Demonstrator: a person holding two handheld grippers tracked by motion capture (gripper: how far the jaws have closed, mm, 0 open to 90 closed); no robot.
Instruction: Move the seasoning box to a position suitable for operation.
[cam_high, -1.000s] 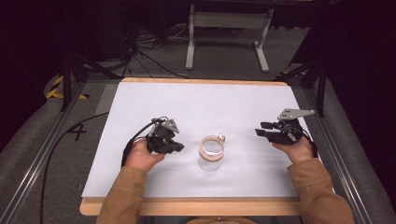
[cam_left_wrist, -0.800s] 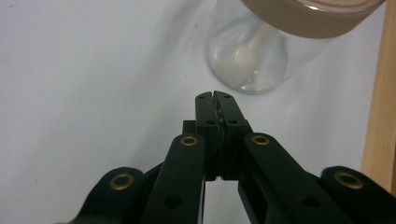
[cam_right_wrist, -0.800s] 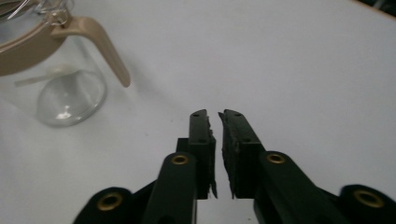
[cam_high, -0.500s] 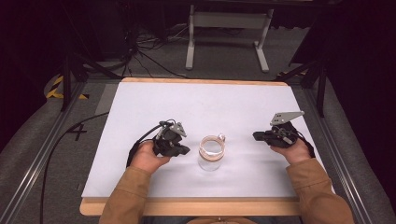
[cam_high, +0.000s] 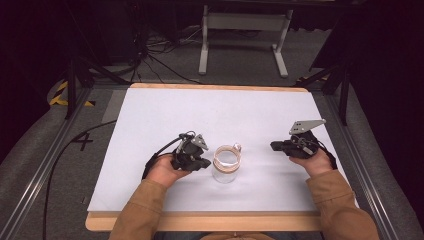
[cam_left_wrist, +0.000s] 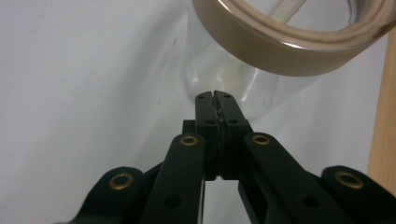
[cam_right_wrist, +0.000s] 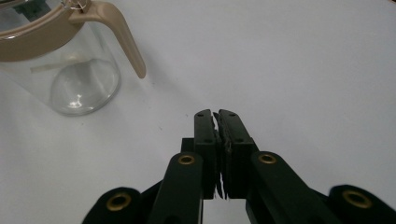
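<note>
A clear glass jar (cam_high: 226, 166) with a tan rim and a tan clasp lever stands upright on the white table top (cam_high: 220, 120), near the front middle. My left gripper (cam_high: 206, 163) is shut and empty, its tips close to the jar's left side. In the left gripper view the shut jaws of the left gripper (cam_left_wrist: 215, 95) point at the jar's glass wall (cam_left_wrist: 252, 88) just below the tan rim; contact cannot be told. My right gripper (cam_high: 274, 145) is shut and empty, well to the right of the jar. The right gripper view has that gripper (cam_right_wrist: 215, 113) over bare table, with the jar (cam_right_wrist: 70, 70) at upper left.
The table's wooden front edge (cam_high: 200, 222) lies close behind both hands. A metal stand (cam_high: 245, 30) and cables sit on the floor beyond the far edge. Dark rails run along both sides of the table.
My left gripper has slid right, closer to the jar. My right gripper has shifted slightly left and nearer. The jar has stayed put.
</note>
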